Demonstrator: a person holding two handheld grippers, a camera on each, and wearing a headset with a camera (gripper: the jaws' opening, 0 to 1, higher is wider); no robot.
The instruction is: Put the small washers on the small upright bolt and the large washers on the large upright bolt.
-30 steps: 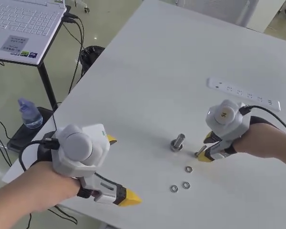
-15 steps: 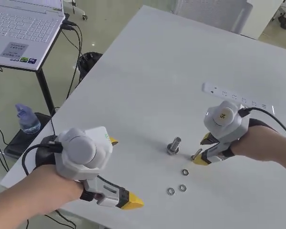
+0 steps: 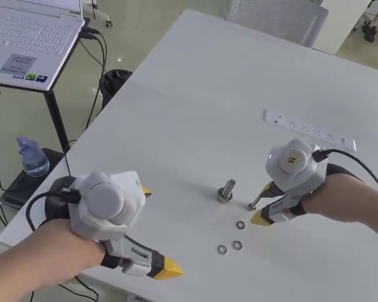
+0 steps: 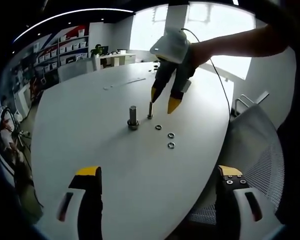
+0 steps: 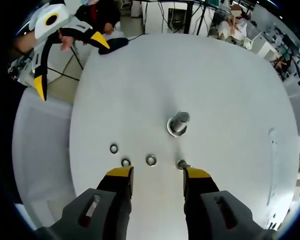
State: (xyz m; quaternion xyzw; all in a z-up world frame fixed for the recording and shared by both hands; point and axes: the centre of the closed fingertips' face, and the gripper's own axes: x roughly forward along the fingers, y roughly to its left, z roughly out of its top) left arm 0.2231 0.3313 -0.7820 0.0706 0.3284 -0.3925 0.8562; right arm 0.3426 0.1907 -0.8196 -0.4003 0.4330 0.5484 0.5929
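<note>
A large upright bolt (image 3: 226, 190) and a small upright bolt (image 3: 254, 202) stand near the table's front. Three loose washers (image 3: 237, 245) lie just in front of them. My right gripper (image 3: 263, 202) is open, low over the table, its jaws either side of the small bolt. In the right gripper view the small bolt (image 5: 181, 164) sits by the right jaw tip, the large bolt (image 5: 179, 122) stands ahead, and the washers (image 5: 125, 162) lie ahead of my gripper (image 5: 159, 173). My left gripper (image 3: 156, 231) is open at the front left with nothing in it, facing the bolts (image 4: 133, 117).
A white power strip (image 3: 309, 124) lies on the table (image 3: 195, 94) behind the right gripper. Off the table's left edge stand a laptop (image 3: 31, 31) on a stand and a bottle (image 3: 33, 157) on the floor. A chair (image 3: 277, 16) stands at the far side.
The head camera has shifted, so the whole scene sits a little lower and to the left. My right gripper has edged slightly nearer along the small bolt. The washers lie as before.
</note>
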